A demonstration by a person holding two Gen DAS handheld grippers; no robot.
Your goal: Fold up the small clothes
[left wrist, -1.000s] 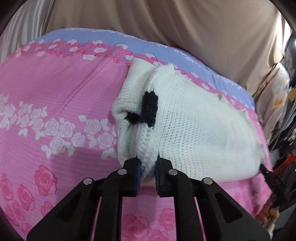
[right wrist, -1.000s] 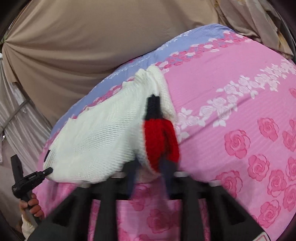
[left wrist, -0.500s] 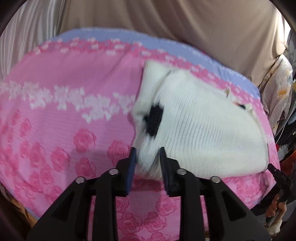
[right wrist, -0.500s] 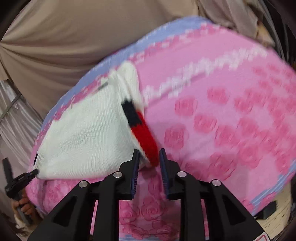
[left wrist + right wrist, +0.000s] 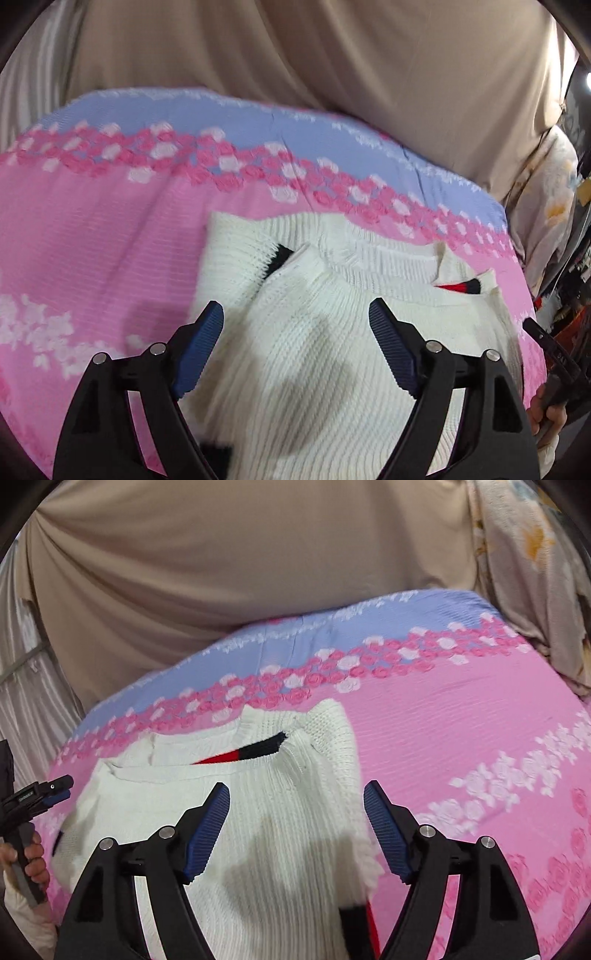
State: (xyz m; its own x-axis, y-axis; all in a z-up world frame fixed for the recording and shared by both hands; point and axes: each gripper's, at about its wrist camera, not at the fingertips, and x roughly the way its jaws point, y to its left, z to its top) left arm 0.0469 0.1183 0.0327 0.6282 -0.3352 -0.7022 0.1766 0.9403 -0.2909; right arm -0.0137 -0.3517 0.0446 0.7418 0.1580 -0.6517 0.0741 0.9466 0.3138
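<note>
Lying on the pink rose bedspread (image 5: 92, 236), the white knit sweater (image 5: 314, 369) fills the space between & ahead of both pairs of fingers. Left gripper (image 5: 295, 347): fingers spread wide, nothing held. Right gripper (image 5: 297, 823): same, wide apart w/ sweater (image 5: 277, 830) beneath. Red/black trim (image 5: 251, 753) shows just beyond the right fingertips. Touching the knit or hovering — can't tell, pics blurry. Beige curtain (image 5: 221, 554) behind.

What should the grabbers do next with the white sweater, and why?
Probably lower the left gripper and right gripper to pinch the near part of the white knit sweater for another fold. Both jaws stand wide open, holding nothing, and the sweater lies on the pink floral sheet, its red-and-black trim tucked under a fold.
</note>
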